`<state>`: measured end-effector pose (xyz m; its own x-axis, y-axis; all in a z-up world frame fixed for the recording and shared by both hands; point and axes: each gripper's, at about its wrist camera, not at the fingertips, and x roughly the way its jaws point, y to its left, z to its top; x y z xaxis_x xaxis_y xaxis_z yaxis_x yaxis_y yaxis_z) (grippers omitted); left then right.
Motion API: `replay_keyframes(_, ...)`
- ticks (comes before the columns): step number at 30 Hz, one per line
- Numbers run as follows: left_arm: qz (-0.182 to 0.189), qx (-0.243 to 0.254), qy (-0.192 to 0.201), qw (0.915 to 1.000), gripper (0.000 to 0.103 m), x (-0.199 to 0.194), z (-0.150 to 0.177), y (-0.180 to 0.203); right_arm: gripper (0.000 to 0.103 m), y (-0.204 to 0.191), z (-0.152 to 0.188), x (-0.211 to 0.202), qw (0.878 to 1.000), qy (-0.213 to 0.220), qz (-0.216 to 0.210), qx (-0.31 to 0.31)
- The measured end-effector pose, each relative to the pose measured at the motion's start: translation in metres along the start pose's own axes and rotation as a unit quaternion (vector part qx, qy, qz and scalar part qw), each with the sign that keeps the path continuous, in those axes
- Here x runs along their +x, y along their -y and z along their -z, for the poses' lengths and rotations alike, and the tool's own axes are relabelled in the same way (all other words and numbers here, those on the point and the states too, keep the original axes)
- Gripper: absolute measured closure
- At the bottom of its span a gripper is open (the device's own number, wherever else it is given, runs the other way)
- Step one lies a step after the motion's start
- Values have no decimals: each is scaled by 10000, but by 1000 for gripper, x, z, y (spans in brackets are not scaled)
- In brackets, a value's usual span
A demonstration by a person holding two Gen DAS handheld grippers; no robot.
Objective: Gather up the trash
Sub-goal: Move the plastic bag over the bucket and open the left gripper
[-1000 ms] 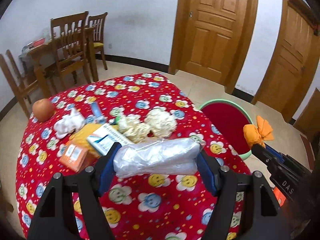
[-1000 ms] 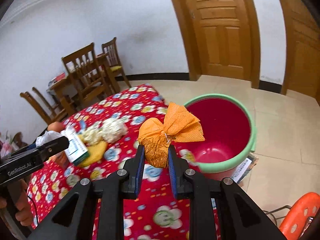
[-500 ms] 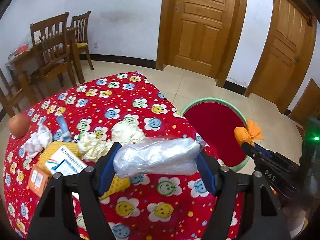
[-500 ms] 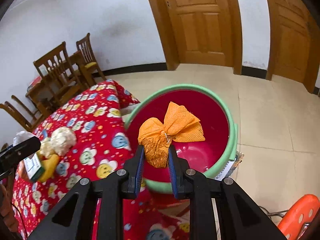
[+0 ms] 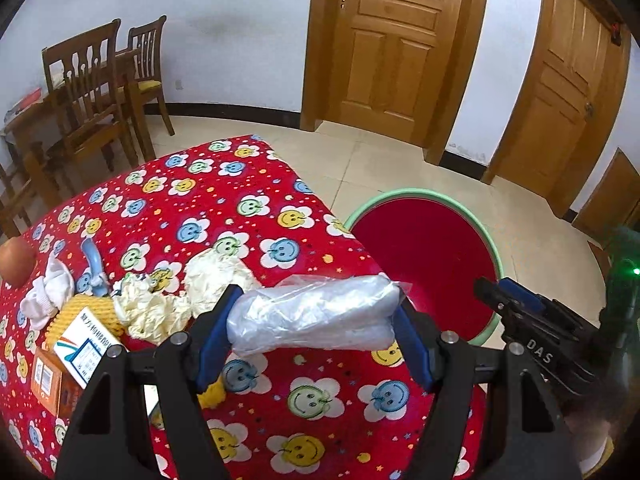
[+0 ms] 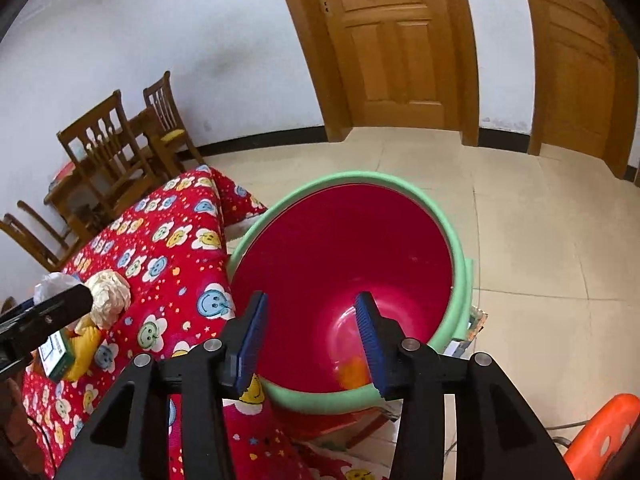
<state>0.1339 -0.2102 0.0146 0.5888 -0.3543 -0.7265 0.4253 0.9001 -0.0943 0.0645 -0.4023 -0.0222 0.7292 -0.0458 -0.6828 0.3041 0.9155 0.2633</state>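
In the left wrist view, a crumpled clear plastic bag [image 5: 316,312] was clamped between the blue pads of the left gripper [image 5: 316,334], its long axis lying crosswise from one pad to the other, above the near part of the red flower-patterned tablecloth [image 5: 248,208]. On the cloth, two wads of cream crumpled paper [image 5: 216,276], one white sock [image 5: 48,292], one printed carton [image 5: 86,344] and one orange box [image 5: 50,380] were counted. One red bin with a green rim [image 5: 424,248] stood on the floor just beside the table, and the right gripper [image 5: 486,292] was seen over its near edge.

In the right wrist view, the right gripper [image 6: 310,338] had just been opening; its jaws stood apart with nothing between them, directly above the red bin [image 6: 344,248]. One orange bundle [image 6: 354,372], blurred, was seen low inside the bin. Two wooden doors [image 6: 392,40] were visible behind.
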Motion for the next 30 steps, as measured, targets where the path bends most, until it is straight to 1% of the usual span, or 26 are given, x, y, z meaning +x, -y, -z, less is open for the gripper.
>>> replay_keyframes(4,70,93,32,9999,30,3,-2,8,42,9,1,-11,9997,87,-3,219)
replay_keyframes(6,106,146,51,9998,30,4,-3,14,40,15,1,-18,9993,149,25,350)
replay_keyframes(8,157,190,66,9997,30,7,-4,20,36,21,1,-25,9986,217,93,470)
replay_keyframes(11,244,248,73,9994,30,12,-6,29,31,32,4,-37,9969,336,270,660)
replay_keyframes(14,323,312,73,9990,30,18,-7,39,29,43,8,-47,9954,402,329,807)
replay_keyframes(20,421,494,35,9979,30,35,-8,60,29,58,13,-60,9931,519,406,971)
replay_keyframes(30,511,704,-204,9960,30,72,-12,87,29,73,18,-63,9907,521,386,1198)
